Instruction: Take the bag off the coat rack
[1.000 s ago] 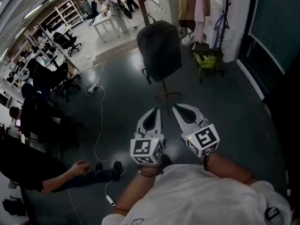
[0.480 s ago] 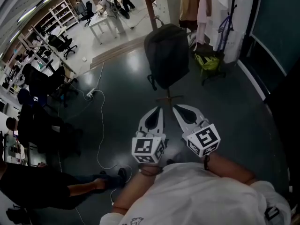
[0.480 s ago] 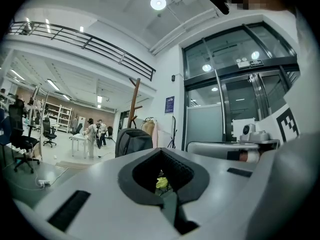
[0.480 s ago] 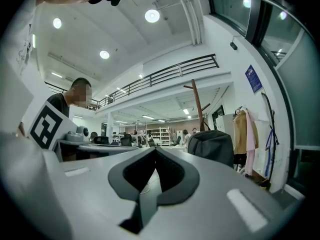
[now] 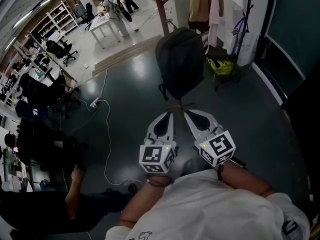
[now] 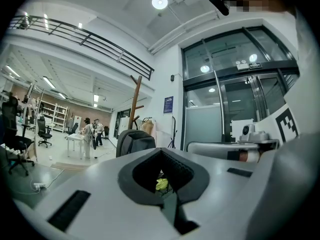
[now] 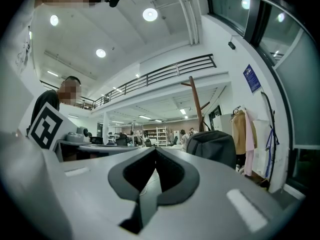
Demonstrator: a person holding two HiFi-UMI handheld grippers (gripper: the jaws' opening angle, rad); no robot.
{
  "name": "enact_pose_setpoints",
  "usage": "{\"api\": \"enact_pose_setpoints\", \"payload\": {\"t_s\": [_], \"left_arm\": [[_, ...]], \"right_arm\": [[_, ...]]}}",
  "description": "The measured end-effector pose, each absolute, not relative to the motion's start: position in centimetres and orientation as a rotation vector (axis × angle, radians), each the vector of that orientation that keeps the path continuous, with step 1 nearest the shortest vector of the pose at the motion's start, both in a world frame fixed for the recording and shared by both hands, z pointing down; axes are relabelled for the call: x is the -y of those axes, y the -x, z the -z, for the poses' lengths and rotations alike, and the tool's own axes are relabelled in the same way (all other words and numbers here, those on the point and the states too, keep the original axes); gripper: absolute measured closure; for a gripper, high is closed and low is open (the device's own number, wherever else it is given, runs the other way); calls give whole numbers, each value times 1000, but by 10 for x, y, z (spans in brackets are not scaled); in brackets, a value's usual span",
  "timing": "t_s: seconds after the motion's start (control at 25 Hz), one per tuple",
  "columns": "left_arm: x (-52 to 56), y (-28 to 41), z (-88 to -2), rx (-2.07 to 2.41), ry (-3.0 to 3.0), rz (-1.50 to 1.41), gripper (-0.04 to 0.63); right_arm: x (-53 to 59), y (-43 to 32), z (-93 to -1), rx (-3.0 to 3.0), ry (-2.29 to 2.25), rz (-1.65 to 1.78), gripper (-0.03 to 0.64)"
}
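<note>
A dark grey backpack (image 5: 181, 61) hangs by its top loop from a brown wooden coat rack (image 5: 161, 4), above the rack's feet (image 5: 180, 105) on the dark floor. It also shows in the left gripper view as the backpack (image 6: 134, 141) below the rack pole (image 6: 135, 101), and in the right gripper view as the backpack (image 7: 212, 144) beside the pole (image 7: 196, 104). My left gripper (image 5: 166, 118) and right gripper (image 5: 189, 117) are side by side, short of the bag and pointing at it. Both are shut and hold nothing.
Clothes (image 5: 215, 4) hang on a rail at the back right, with a yellow-green bag (image 5: 220, 64) beneath them. A white cable and power strip (image 5: 100, 104) lie on the floor at left. A person's arm (image 5: 75, 204) and office chairs (image 5: 45, 89) are at left.
The backpack and rack now sit a little nearer and further right in the head view. The person at lower left has shifted. Both grippers stay shut and side by side.
</note>
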State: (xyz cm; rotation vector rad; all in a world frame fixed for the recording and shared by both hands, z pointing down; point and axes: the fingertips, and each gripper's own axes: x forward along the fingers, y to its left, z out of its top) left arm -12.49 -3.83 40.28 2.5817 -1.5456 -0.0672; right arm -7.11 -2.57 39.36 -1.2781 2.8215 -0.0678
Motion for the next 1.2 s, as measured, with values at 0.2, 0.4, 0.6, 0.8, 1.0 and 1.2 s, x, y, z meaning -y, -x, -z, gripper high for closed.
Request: {"api": "enact_pose_setpoints", "payload": {"t_s": [0.2, 0.4, 0.6, 0.8, 1.0, 1.2], "left_arm": [[72, 123, -407, 1562, -2560, 71, 595], [109, 114, -403, 1604, -2542, 76, 595], [164, 99, -397, 1666, -2514, 100, 595], [213, 80, -400, 1705, -2480, 114, 595], [252, 69, -397, 1743, -2453, 125, 595], [281, 64, -394, 1778, -2431, 136, 595]], "right_arm": [[57, 67, -395, -2834, 1252, 66, 614], [100, 62, -391, -2857, 1182, 63, 614], [159, 47, -383, -2880, 1105, 45, 614], [209, 31, -387, -2915, 1038, 51, 612], [250, 19, -386, -2940, 992, 49, 611], [276, 13, -389, -2970, 947, 47, 603]]}}
